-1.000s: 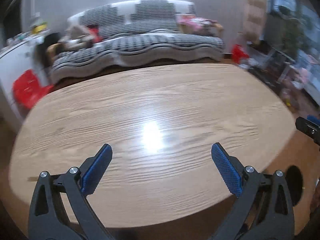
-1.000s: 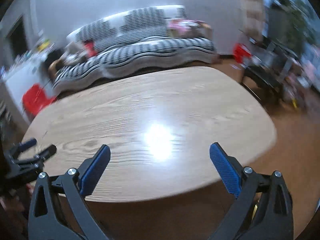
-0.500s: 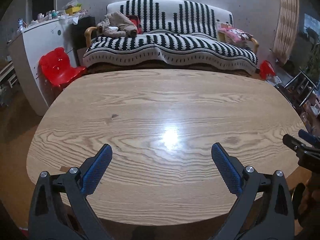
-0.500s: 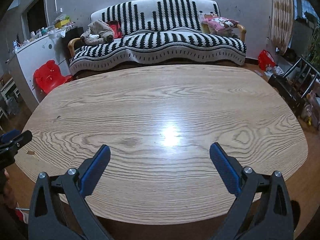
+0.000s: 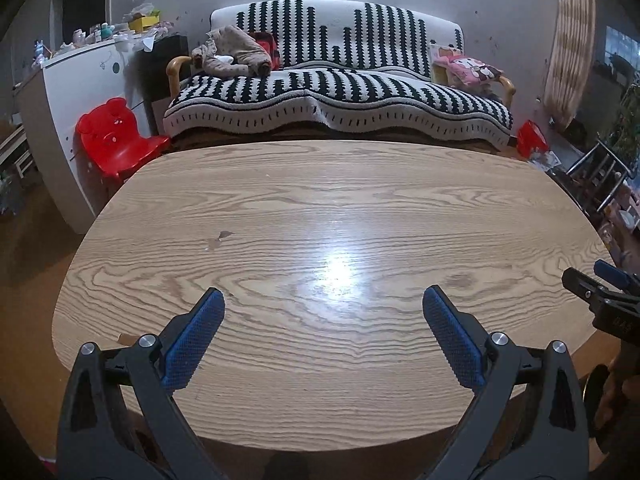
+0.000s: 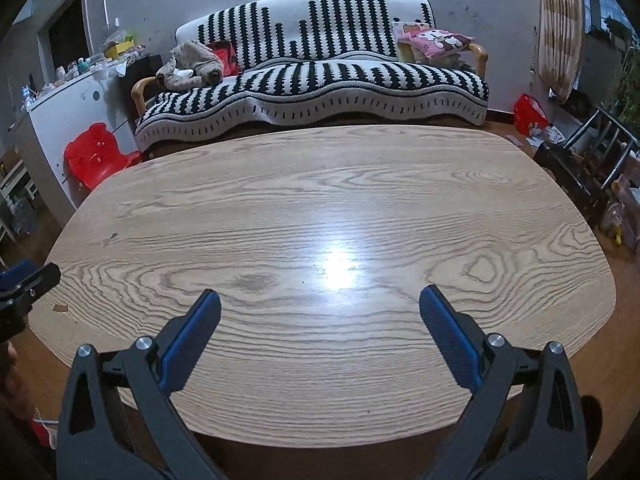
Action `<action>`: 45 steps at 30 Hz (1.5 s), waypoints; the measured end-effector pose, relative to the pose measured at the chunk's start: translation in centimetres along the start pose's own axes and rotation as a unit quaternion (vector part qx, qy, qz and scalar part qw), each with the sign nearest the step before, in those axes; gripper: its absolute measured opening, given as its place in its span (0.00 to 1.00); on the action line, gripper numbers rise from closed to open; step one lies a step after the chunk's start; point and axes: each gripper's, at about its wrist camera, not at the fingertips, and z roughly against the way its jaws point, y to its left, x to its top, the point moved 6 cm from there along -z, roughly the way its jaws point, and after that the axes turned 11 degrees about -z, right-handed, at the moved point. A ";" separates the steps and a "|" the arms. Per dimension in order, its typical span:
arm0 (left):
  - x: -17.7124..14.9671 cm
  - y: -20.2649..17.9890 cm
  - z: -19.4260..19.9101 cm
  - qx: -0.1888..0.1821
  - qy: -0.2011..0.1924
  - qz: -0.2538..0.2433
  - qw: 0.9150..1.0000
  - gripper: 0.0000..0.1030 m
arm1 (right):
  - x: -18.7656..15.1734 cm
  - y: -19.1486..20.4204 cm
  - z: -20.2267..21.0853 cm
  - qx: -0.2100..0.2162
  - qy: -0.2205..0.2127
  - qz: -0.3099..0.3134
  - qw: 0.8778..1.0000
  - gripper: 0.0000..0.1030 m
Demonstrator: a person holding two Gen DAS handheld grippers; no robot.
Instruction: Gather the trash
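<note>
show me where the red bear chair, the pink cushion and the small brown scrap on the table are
red bear chair (image 5: 116,136): left wrist view, on its backrest.
pink cushion (image 6: 434,42): right wrist view, on its printed face.
small brown scrap (image 6: 61,308): right wrist view, on its middle.

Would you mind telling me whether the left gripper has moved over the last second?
Yes. The left gripper has swung left: the sofa, earlier left of centre in its view, now sits centred behind the table.

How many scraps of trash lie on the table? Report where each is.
1: a small brown scrap at the wooden table's near left edge, beside the left gripper. The dark mark farther in may be a stain; too small to tell.
</note>
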 end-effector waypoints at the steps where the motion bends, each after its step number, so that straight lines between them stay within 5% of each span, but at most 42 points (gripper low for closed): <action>1: -0.1 -0.2 0.0 0.000 0.000 -0.001 1.000 0.94 | 0.0 0.0 0.1 0.000 -0.001 -0.001 1.000 0.93; 45: -0.4 -0.5 -0.5 -0.004 0.007 -0.007 1.000 0.94 | 0.3 -0.6 0.7 0.002 -0.003 -0.005 1.000 0.93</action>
